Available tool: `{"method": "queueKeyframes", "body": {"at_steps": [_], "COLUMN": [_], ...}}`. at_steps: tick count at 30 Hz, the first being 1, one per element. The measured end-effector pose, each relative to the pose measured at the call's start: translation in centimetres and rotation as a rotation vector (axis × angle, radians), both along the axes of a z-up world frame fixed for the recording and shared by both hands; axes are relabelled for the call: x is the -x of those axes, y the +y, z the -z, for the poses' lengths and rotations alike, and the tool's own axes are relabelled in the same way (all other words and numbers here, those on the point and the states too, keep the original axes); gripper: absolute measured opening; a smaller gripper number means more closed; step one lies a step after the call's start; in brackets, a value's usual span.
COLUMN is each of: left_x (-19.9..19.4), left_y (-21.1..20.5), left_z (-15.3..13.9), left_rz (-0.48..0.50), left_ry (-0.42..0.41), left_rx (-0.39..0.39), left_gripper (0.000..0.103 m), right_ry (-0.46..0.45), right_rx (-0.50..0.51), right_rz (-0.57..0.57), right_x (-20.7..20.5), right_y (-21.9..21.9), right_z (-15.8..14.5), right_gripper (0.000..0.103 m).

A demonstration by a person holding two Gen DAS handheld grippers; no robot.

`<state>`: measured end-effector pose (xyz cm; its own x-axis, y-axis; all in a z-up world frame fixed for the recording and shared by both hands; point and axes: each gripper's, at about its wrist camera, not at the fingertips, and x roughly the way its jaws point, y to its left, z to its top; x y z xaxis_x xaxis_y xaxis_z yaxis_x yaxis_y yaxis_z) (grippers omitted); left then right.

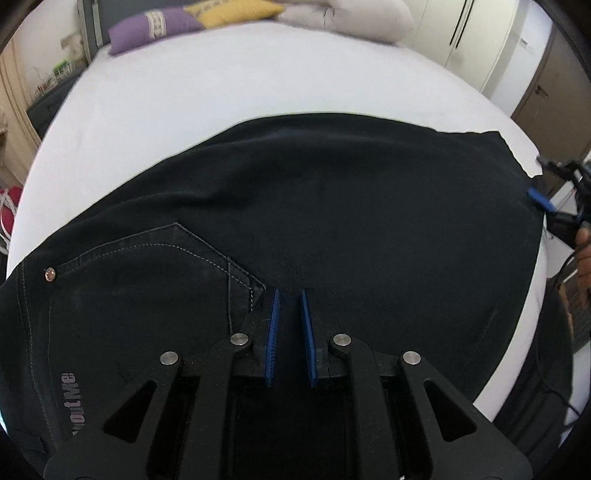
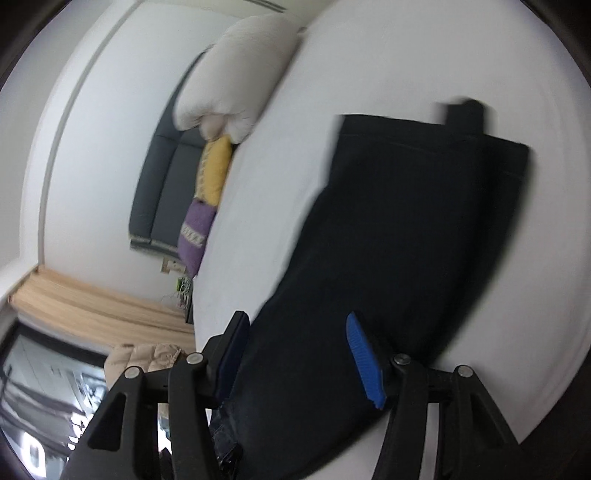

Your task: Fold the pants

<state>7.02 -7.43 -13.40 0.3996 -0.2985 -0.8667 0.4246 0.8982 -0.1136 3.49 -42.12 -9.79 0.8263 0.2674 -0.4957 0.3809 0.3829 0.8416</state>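
Observation:
Black pants [image 1: 314, 221] lie spread on a white bed [image 1: 221, 92], with a stitched back pocket and rivet at the left. My left gripper [image 1: 289, 295] is over the near edge of the pants by the pocket, its blue pads a narrow gap apart with dark cloth between them. My right gripper [image 2: 295, 321] is open, its pads wide apart over the pants [image 2: 406, 240] near one end. The right gripper also shows at the far right of the left wrist view [image 1: 543, 199], at the edge of the pants.
A white duvet [image 1: 351, 14], a yellow pillow [image 1: 236, 11] and a purple pillow [image 1: 155, 26] lie at the head of the bed. White wardrobe doors [image 1: 476, 40] stand at the back right. The right wrist view is rolled sideways.

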Motion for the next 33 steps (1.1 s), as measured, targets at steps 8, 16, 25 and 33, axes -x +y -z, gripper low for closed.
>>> {"method": "queueKeyframes", "body": {"at_steps": [8,16,25,33], "left_x": [-0.2,-0.1,-0.1,0.0], "left_y": [1.3,1.8,1.8,2.6], "left_z": [0.3,0.4,0.5,0.6], "left_rz": [-0.033,-0.036,-0.039,-0.045], "left_ry": [0.040,0.038,0.039,0.050], "left_rx": [0.074,0.077,0.086,0.101], "left_gripper": [0.012,0.012,0.012,0.012], "right_ry": [0.015,0.047,0.006,-0.011], "right_rx": [-0.082,0.004,-0.069,-0.153], "right_rz": [0.255,0.292,0.305,0.320], "right_x": [6.4,8.0,8.3,5.6], "right_y": [-7.6,-7.7,-8.0,-9.3], "right_z": [3.3,1.4,1.1,2.5], "right_gripper": [0.007,0.041,0.056,0.056]}}
